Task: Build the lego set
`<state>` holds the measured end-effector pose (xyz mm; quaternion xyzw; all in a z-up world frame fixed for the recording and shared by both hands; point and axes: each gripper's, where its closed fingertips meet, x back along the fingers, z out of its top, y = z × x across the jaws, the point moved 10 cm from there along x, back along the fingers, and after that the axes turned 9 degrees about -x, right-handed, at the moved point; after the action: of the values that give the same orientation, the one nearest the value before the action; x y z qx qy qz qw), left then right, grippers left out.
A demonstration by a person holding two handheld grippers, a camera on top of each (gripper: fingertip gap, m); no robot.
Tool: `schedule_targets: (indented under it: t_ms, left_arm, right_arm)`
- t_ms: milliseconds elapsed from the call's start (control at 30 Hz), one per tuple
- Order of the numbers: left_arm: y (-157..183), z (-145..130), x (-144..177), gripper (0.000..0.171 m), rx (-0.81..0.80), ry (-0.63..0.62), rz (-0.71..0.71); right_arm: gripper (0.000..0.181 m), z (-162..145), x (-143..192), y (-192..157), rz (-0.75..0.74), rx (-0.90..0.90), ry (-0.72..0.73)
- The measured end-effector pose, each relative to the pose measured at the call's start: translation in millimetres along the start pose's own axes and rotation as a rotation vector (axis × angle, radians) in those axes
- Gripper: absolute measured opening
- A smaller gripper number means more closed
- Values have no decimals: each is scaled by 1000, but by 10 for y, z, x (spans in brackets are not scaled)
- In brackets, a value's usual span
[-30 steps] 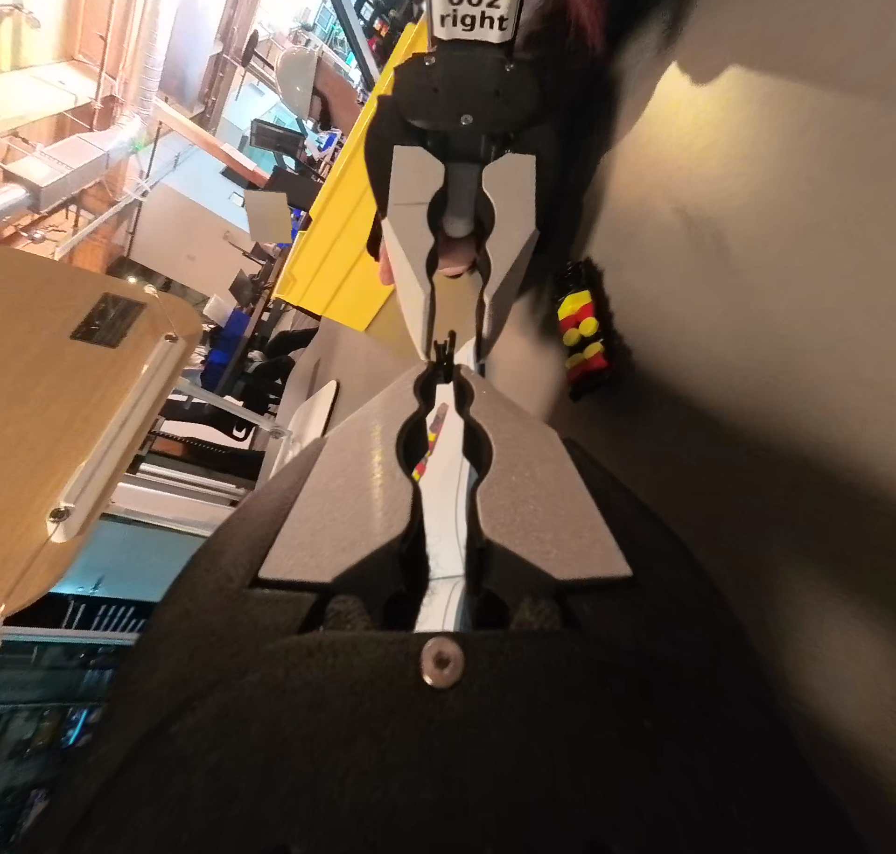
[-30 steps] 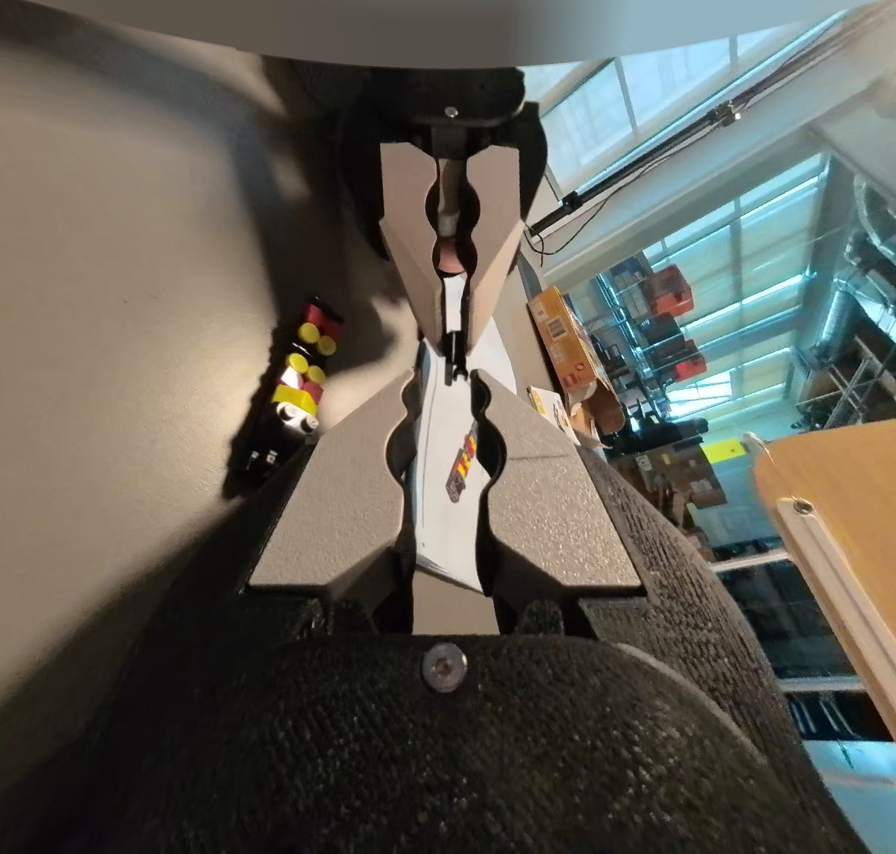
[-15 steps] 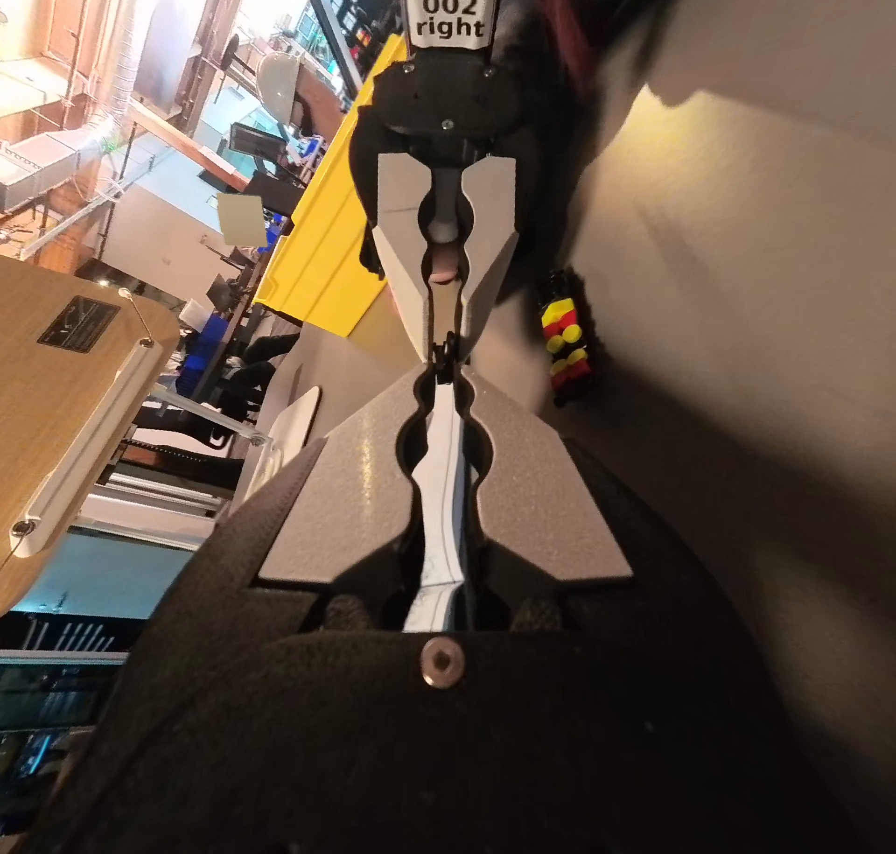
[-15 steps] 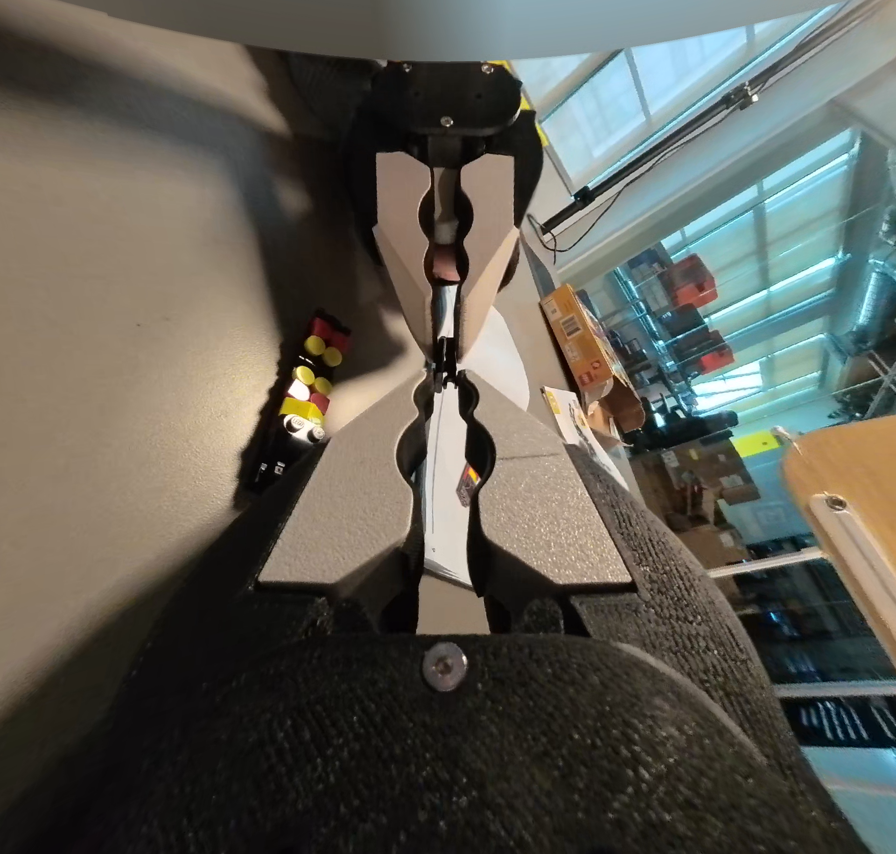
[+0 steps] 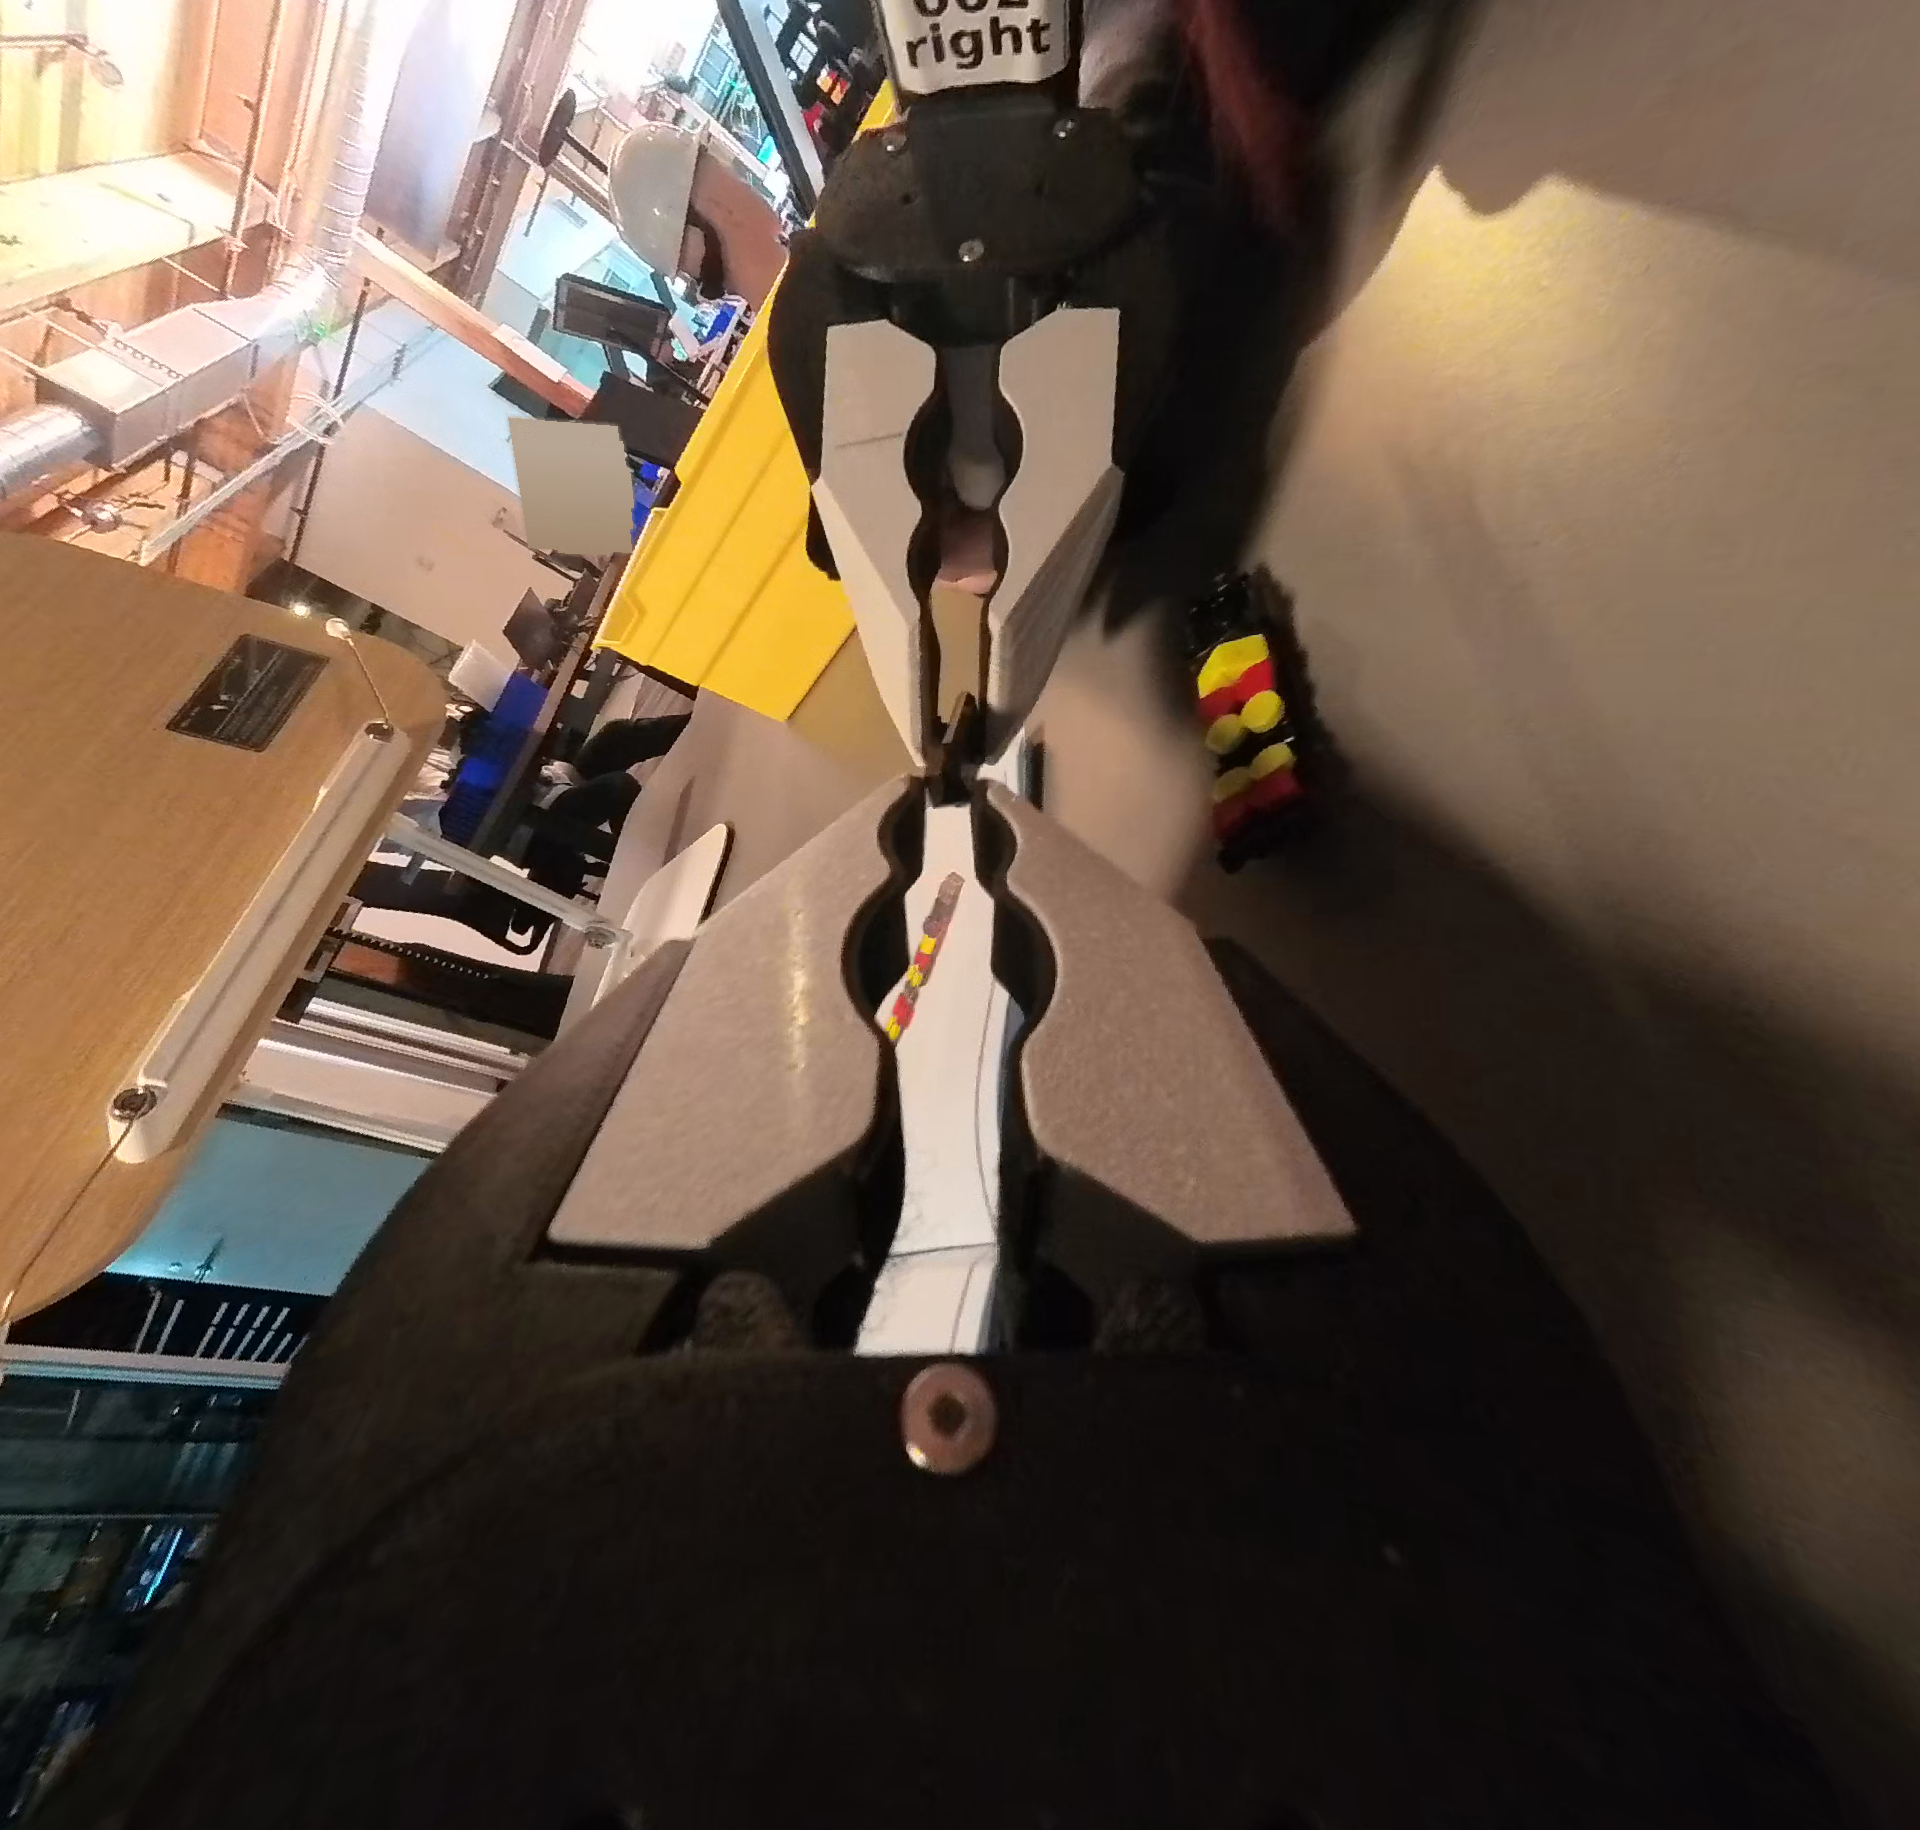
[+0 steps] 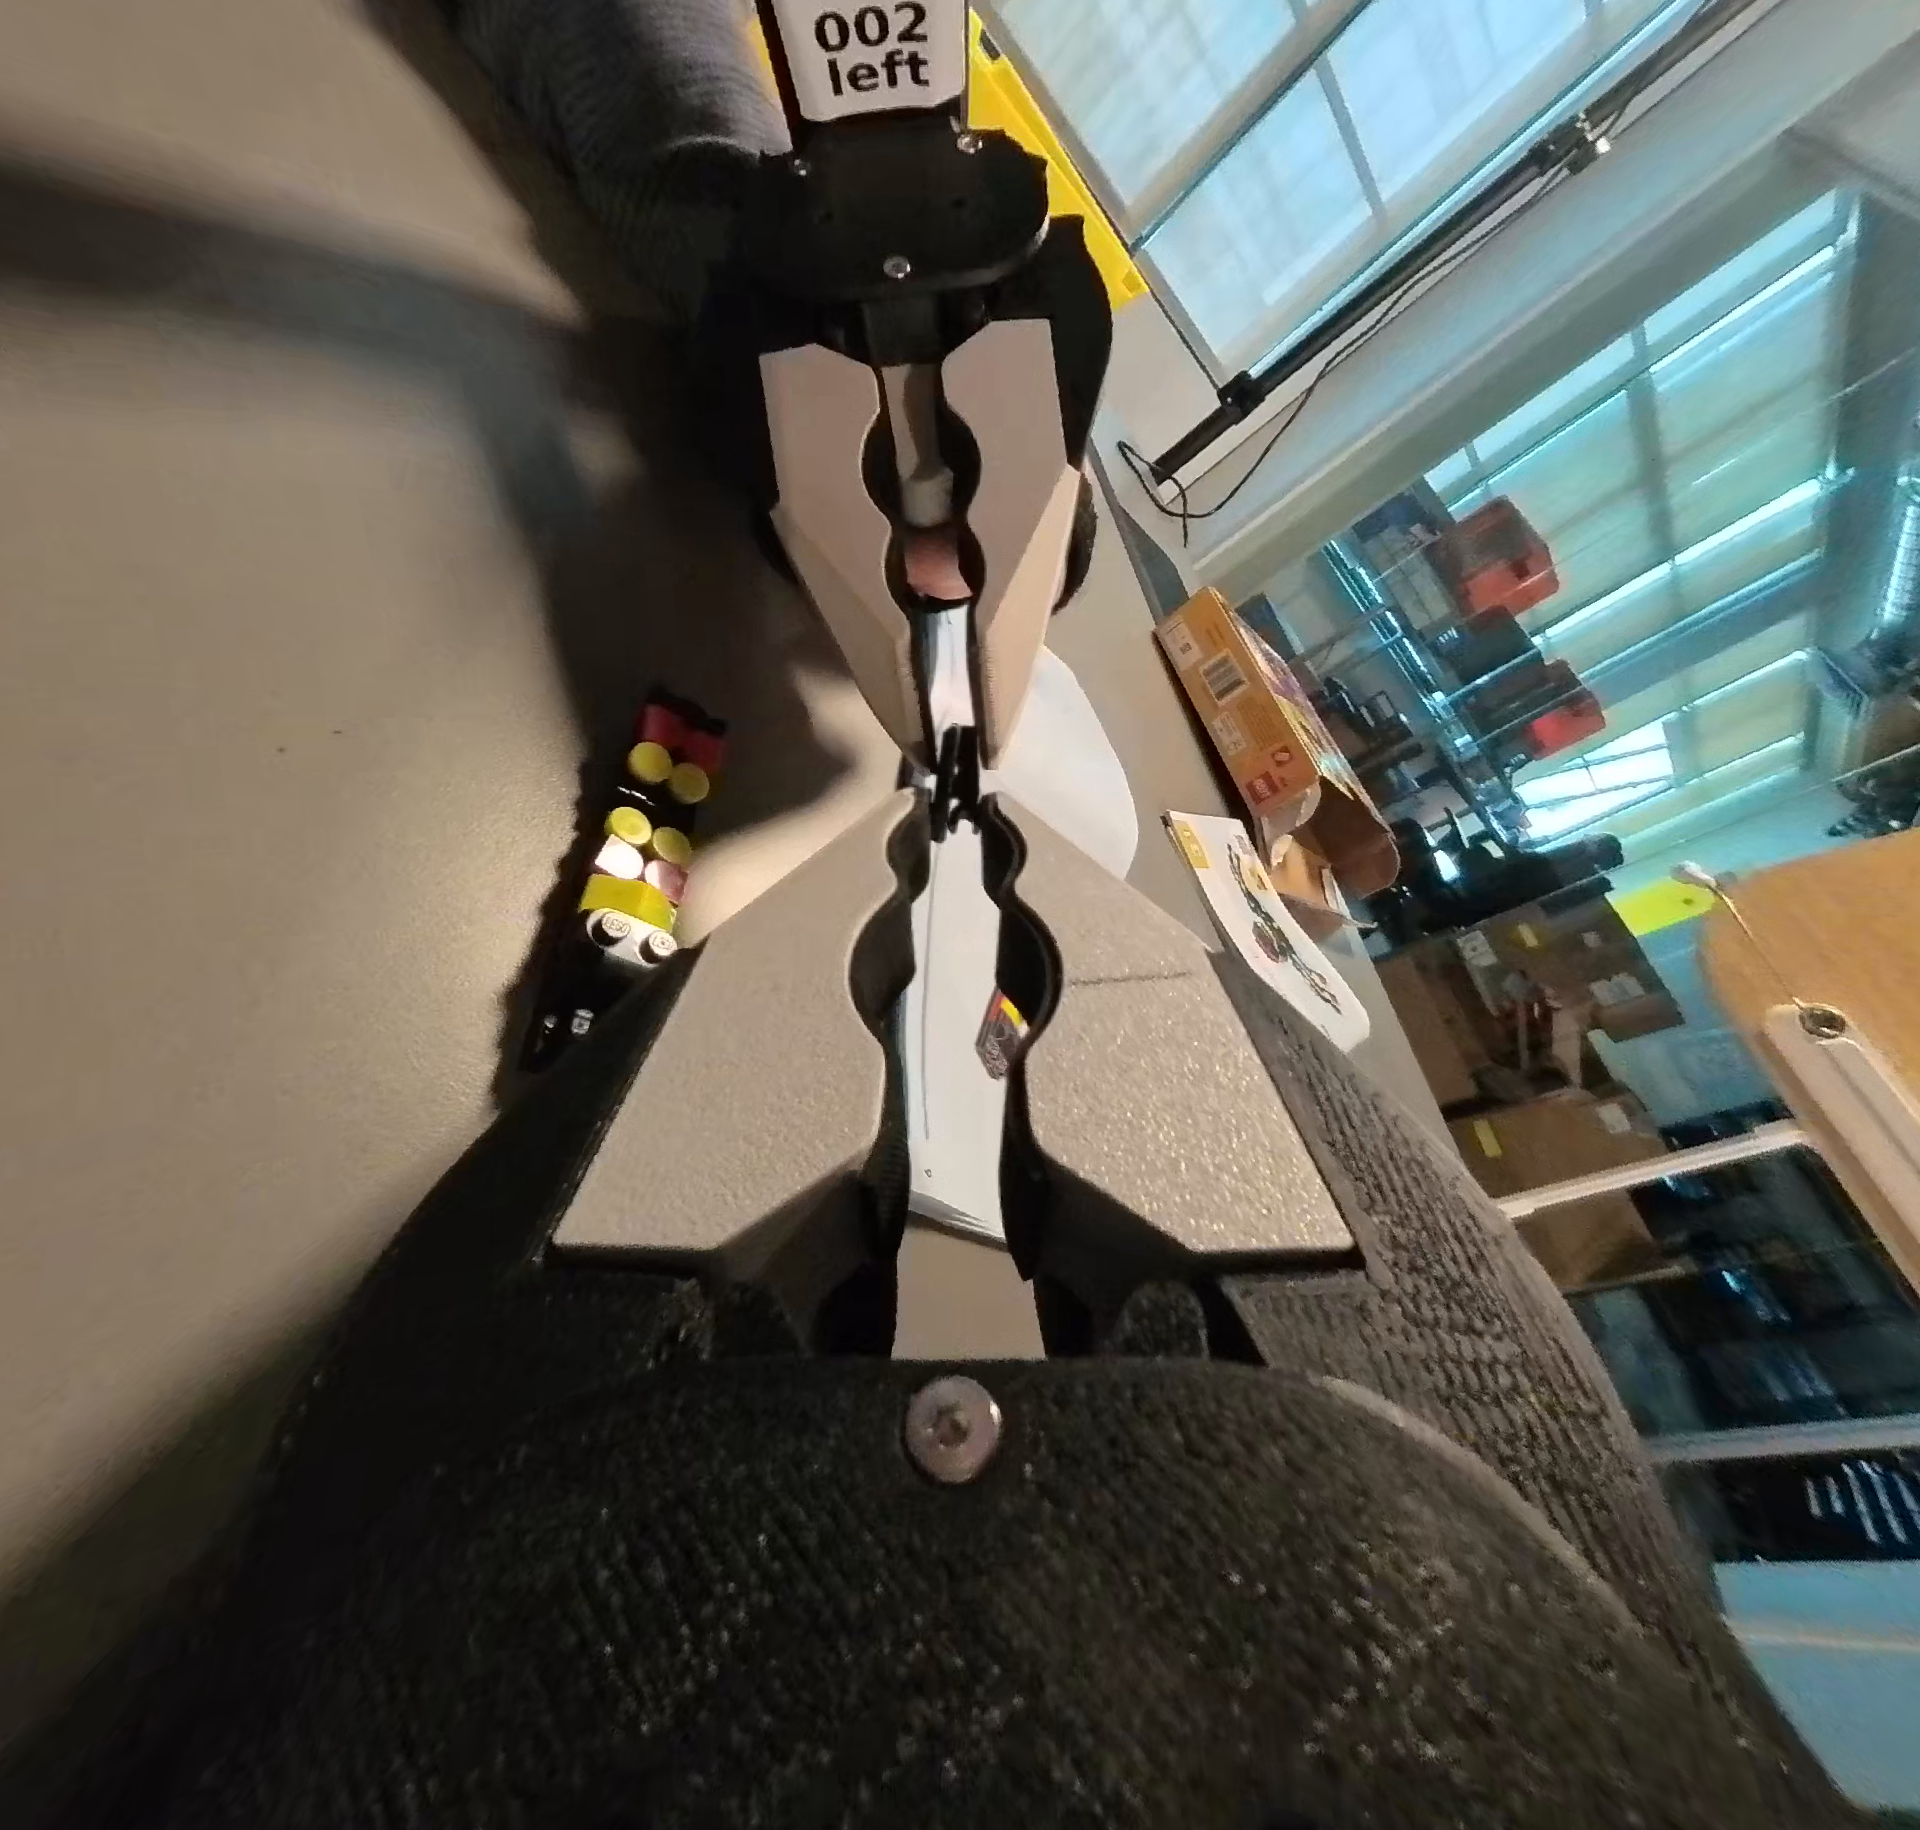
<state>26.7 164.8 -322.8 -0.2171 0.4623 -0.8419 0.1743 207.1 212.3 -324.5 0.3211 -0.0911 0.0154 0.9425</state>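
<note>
Jaws of the left gripper [image 5: 948,793] and right gripper [image 6: 948,793], nearly closed, are pinched tip-to-tip on one small black piece [image 5: 954,754].

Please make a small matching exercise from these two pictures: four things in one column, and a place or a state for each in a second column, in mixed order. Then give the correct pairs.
Things
1. left gripper
2. lego model
3. cardboard box
4. white paper sheet

Places or states
A. stands far back on the table edge, below the windows
B. shut on a small black piece, tip to tip with the right gripper
C. lies on the table, seen between the gripper fingers
D. rests on the table beside the grippers, with yellow, red and black parts

Pairs: 1-B, 2-D, 3-A, 4-C
</note>
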Motion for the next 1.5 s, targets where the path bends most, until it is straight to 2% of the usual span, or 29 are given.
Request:
schedule_targets:
  t_ms: [500, 600, 767, 867, 967, 1500]
  left_arm:
    - [-19, -33, -20, 9, 38, -27, 0]
    - [-44, -45, -16, 9, 48, -38, 30]
    - [-100, -63, 2, 9, 85, -37, 84]
    - [-127, -83, 6, 8, 118, -35, 93]
    - [-144, -93, 23, 8, 148, -27, 95]
    - [-135, -96, 30, 7, 146, -21, 87]
  right_arm:
    - [7, -5, 3, 20, -31, 12, -10]
    - [7, -9, 39, 103, -110, -5, 27]
    - [7, 15, 226, 323, -299, -88, 208]
    - [7, 74, 324, 338, -300, -91, 333]
    - [7, 113, 351, 318, -290, -78, 381]
    - [7, 156, 356, 274, -282, -23, 397]
